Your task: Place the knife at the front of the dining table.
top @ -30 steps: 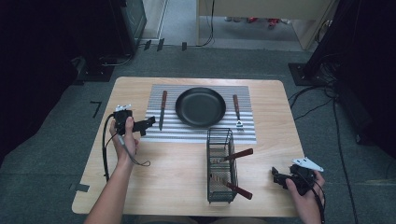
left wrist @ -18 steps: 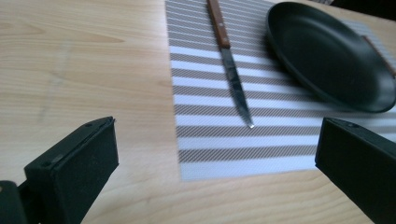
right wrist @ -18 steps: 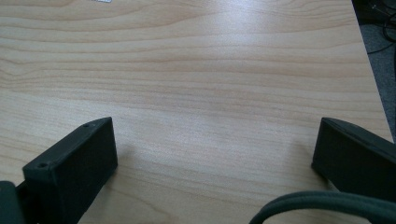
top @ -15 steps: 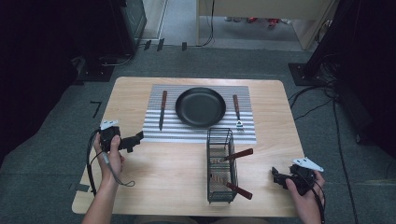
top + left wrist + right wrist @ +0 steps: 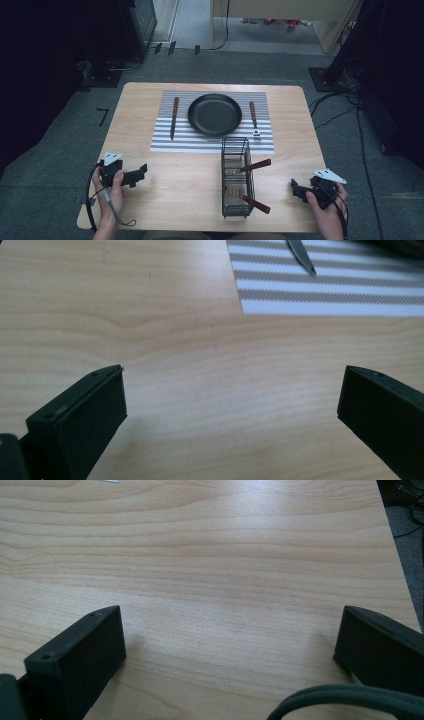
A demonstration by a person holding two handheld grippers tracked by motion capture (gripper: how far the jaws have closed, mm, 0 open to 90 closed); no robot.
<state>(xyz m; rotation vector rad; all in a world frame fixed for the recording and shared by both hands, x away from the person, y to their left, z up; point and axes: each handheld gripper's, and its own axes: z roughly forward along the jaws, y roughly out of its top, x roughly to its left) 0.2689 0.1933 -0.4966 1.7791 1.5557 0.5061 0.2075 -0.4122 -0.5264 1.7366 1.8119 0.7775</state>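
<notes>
A black round plate (image 5: 214, 114) sits in the middle of a striped placemat (image 5: 215, 142). A wooden-handled knife (image 5: 173, 117) lies to its left and a wooden-handled fork (image 5: 253, 120) to its right. The knife's tip (image 5: 301, 255) and a corner of the placemat (image 5: 330, 295) appear in the left gripper view. A black wire basket (image 5: 236, 176) holds two wooden-handled utensils (image 5: 254, 166). My left gripper (image 5: 139, 172) (image 5: 230, 385) is open and empty over bare wood at the near left. My right gripper (image 5: 296, 188) (image 5: 230, 625) is open and empty at the near right.
The wooden table (image 5: 190, 200) has its right edge (image 5: 400, 555) close to my right gripper, with grey carpet beyond. A cable (image 5: 345, 697) loops across the bottom of the right gripper view. Dark equipment and cables stand on the floor around the table.
My left gripper has drawn back from beside the knife toward the table's near left corner. The right gripper has stayed where it was.
</notes>
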